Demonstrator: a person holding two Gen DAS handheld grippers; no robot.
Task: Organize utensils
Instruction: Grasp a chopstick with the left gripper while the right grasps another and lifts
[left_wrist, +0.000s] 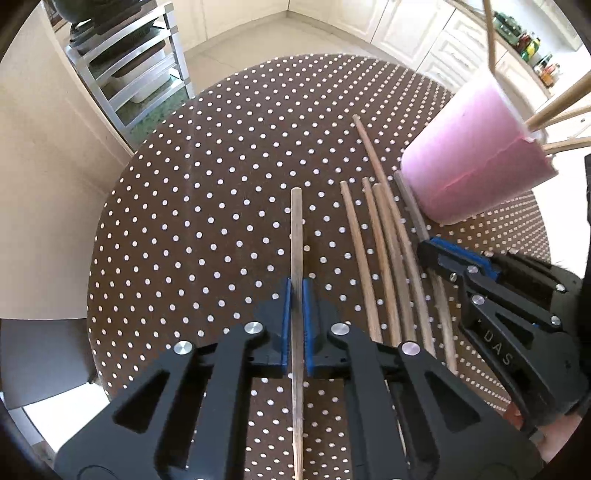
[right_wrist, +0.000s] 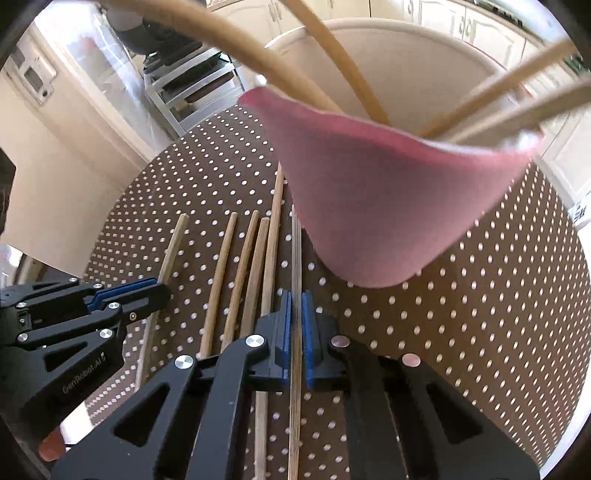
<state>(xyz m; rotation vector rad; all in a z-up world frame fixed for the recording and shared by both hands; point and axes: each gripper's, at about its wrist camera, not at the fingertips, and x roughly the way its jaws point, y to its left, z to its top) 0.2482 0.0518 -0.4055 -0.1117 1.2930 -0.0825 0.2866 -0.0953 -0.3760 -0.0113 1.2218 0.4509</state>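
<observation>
On the brown dotted tablecloth (left_wrist: 203, 184) several wooden chopsticks (left_wrist: 373, 240) lie side by side. My left gripper (left_wrist: 296, 291) is shut on a pale chopstick (left_wrist: 296, 236) that lies apart, left of the row. From the right wrist view it shows at the left (right_wrist: 164, 290), with its chopstick (right_wrist: 173, 243). My right gripper (right_wrist: 296, 299) is shut on a thin grey chopstick (right_wrist: 296, 251) at the row's right end, beside the pink cup (right_wrist: 369, 206). The cup (left_wrist: 476, 158) holds several chopsticks (right_wrist: 332, 74). The right gripper (left_wrist: 424, 249) also appears in the left wrist view.
A metal shelf rack (left_wrist: 129, 70) stands beyond the table's far left edge. White cabinets (left_wrist: 406, 26) line the back wall, and bottles (left_wrist: 535, 48) stand on a counter at the far right. The round table's edge curves close on the left.
</observation>
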